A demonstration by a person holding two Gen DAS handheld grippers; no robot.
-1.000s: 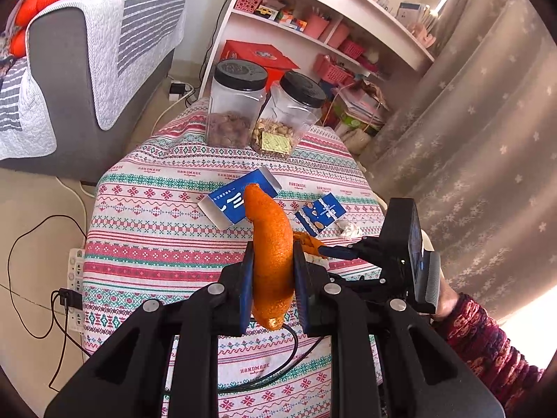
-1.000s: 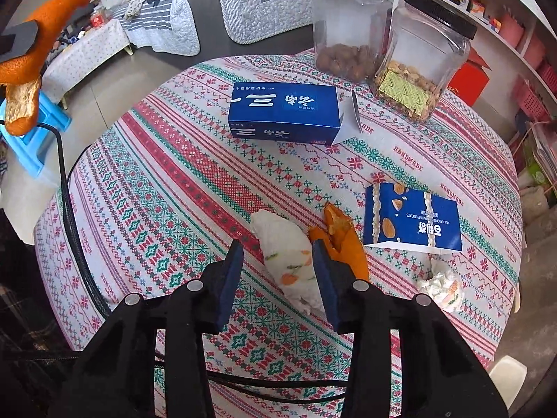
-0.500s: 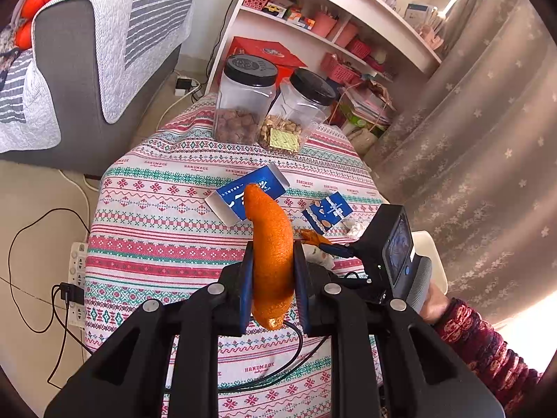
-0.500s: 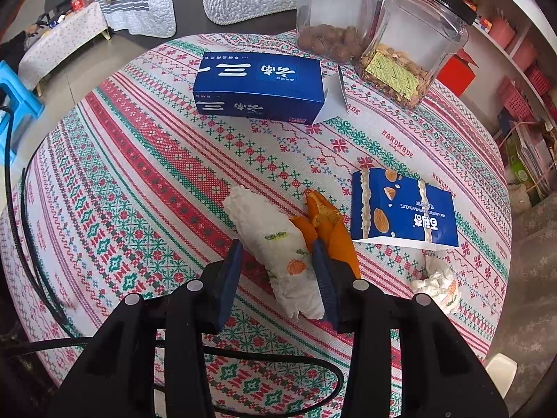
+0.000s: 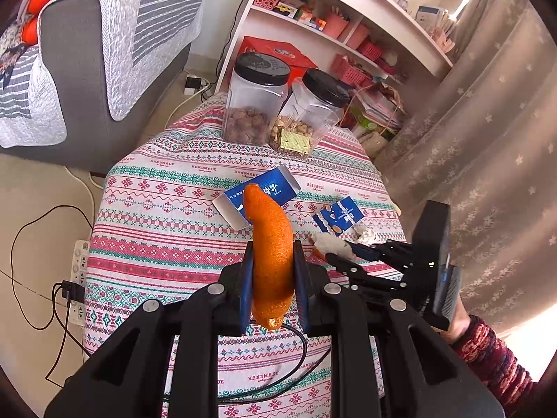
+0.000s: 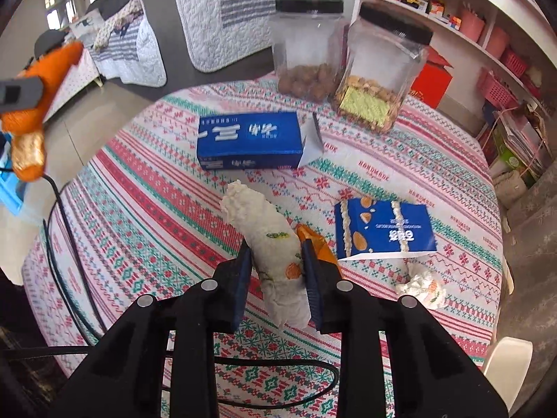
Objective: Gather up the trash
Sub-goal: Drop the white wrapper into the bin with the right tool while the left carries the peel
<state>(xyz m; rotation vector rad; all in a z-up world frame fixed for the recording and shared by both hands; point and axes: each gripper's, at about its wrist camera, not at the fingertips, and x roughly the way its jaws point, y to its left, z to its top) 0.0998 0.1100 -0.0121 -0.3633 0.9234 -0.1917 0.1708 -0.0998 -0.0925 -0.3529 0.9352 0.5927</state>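
Note:
My left gripper [image 5: 273, 261] is shut on a long strip of orange peel [image 5: 271, 240], held upright above the patterned tablecloth [image 5: 156, 216]; the peel [image 6: 38, 104] also shows at the far left of the right wrist view. My right gripper [image 6: 276, 268] has its jaws closing on a rolled white tissue [image 6: 268, 233], and the pads press its sides. A smaller piece of orange peel [image 6: 320, 245] lies just right of it. On the cloth lie a blue snack wrapper [image 6: 383, 230], a blue carton [image 6: 249, 144] and a crumpled tissue [image 6: 423, 285].
Two black-lidded jars [image 6: 306, 45] [image 6: 379, 83] stand at the table's far edge. Behind are a grey sofa [image 5: 87, 52], white shelves [image 5: 330, 17] and a curtain [image 5: 487, 122]. A black cable [image 6: 271, 397] trails over the near cloth. A sleeve [image 5: 494, 358] shows at right.
The right gripper moved forward around the rolled tissue, narrowed its jaws onto it and raised it slightly. The left gripper kept still with the peel.

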